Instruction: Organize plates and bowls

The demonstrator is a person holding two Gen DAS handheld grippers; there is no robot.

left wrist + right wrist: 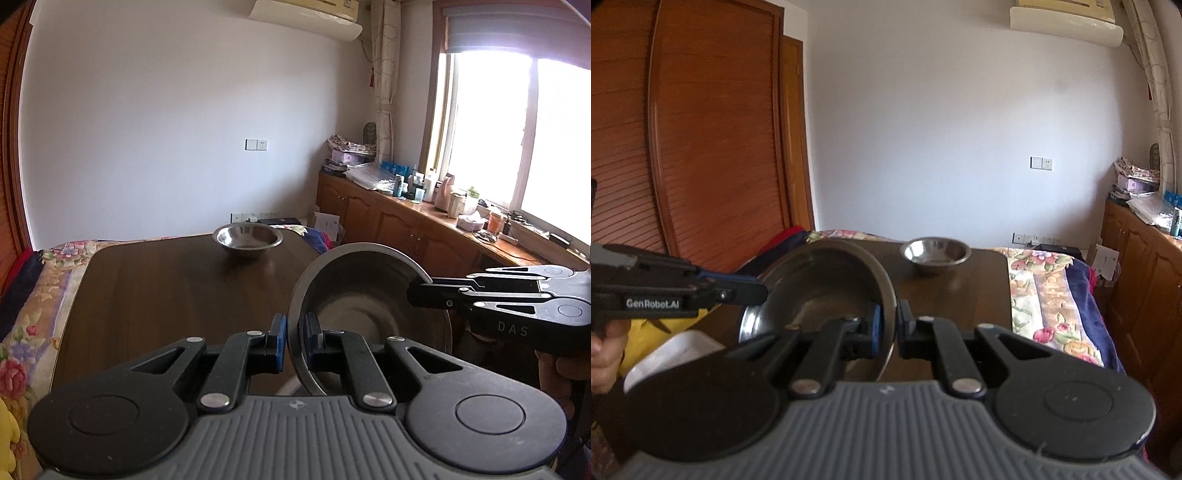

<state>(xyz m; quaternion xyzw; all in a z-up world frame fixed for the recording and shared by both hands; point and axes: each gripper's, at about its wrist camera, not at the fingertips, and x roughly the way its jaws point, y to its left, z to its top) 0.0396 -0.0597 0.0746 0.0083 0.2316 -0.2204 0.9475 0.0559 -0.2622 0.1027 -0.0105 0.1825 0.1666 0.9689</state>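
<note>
Lower centre: left gripper clamped on rim of steel bowl, held tilted above the table. Right gripper pinches the opposite rim. Second bowl sits upright mid-frame, far table edge.

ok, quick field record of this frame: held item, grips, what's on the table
held item: large steel bowl, tilted, lifted above the table
left gripper: shut on the bowl's rim, near side
right gripper: shut on the rim, opposite side
on table: small steel bowl, upright at the far end, untouched
table surface: dark wood
also in view: white container, lower left in the right wrist view
</note>
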